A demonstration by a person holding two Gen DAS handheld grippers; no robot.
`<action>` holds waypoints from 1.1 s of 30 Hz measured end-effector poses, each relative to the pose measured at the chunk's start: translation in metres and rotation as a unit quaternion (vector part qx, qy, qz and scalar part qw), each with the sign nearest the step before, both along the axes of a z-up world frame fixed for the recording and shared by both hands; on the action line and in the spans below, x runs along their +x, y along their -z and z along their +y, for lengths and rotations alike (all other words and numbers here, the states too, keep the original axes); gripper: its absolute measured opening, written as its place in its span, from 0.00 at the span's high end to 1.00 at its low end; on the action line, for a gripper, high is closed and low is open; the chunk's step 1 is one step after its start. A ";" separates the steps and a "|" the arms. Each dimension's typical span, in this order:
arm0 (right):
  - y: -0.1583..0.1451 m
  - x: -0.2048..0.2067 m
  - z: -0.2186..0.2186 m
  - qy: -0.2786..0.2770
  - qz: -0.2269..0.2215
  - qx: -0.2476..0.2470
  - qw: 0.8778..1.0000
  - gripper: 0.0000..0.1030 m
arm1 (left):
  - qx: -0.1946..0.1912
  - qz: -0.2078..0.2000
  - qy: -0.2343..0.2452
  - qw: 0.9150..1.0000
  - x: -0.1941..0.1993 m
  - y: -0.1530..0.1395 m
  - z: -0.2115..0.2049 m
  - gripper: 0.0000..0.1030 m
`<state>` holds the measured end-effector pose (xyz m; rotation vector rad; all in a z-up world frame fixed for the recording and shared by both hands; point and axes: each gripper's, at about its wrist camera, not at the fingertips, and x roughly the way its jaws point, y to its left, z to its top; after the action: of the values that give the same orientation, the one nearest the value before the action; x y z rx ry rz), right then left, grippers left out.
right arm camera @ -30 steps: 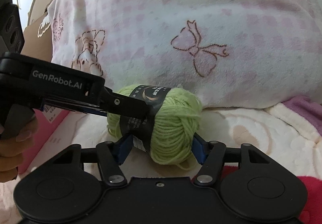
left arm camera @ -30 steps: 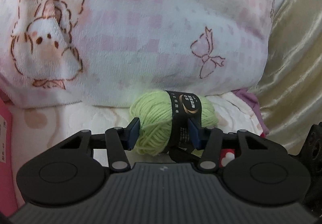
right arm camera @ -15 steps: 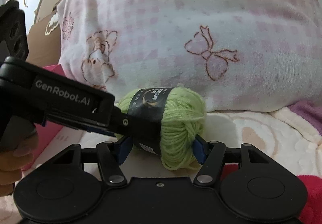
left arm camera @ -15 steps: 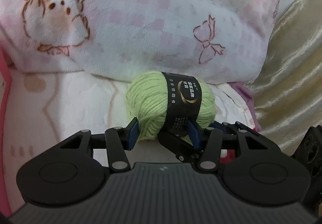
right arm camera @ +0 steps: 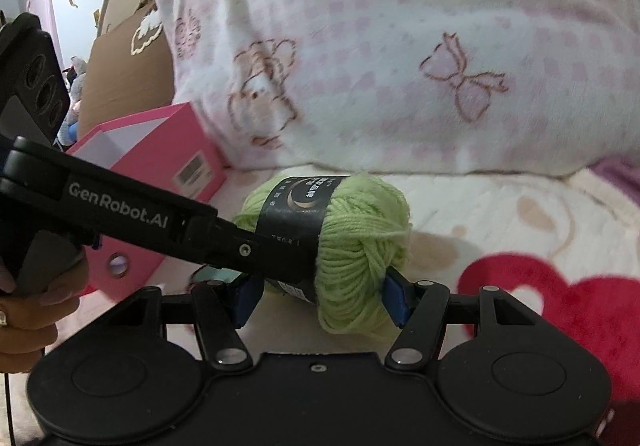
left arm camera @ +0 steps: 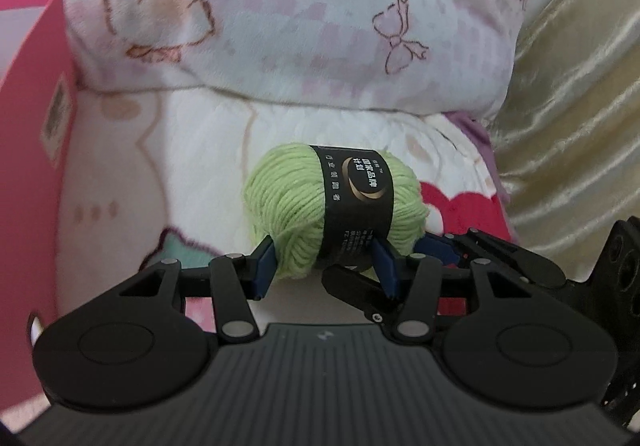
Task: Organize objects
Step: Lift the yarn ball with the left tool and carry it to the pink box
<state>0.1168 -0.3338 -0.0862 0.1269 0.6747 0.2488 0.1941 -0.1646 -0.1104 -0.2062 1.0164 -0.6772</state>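
Green yarn ball (left arm camera: 334, 205), black-banded: clamped jointly by left gripper (left arm camera: 326, 266) and right gripper (right arm camera: 320, 296), held above the bedspread (left arm camera: 192, 149). Pink box (left arm camera: 30, 93), formerly edge-of-view, now near the ball's left; transfer toward it appears underway.

Left gripper (left arm camera: 326, 266) and right gripper (right arm camera: 320, 296) both pointed downward, jaws clamped on the yarn ball (left arm camera: 320, 213), crossing.

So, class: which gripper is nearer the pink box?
Left. The left gripper holds the yarn ball on the side facing the pink box; the right gripper clamps it farther from the box.
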 end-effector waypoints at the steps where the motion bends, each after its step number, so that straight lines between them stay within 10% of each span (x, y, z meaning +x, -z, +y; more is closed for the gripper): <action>1: -0.001 -0.002 0.004 -0.007 0.002 -0.004 1.000 0.35 | 0.004 0.000 -0.001 1.000 -0.004 -0.001 0.003 0.52; 19: -0.009 -0.060 0.064 -0.038 0.037 -0.005 0.999 0.30 | 0.025 0.050 -0.005 0.998 -0.062 -0.006 0.058 0.53; 33: -0.034 -0.092 0.115 -0.085 0.026 -0.012 0.996 0.34 | 0.081 0.003 -0.001 0.997 -0.096 -0.059 0.097 0.53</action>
<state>0.0248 -0.2191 -0.0521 0.0526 0.7407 0.4026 0.0980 -0.0680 -0.0513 -0.0684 1.0715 -0.5899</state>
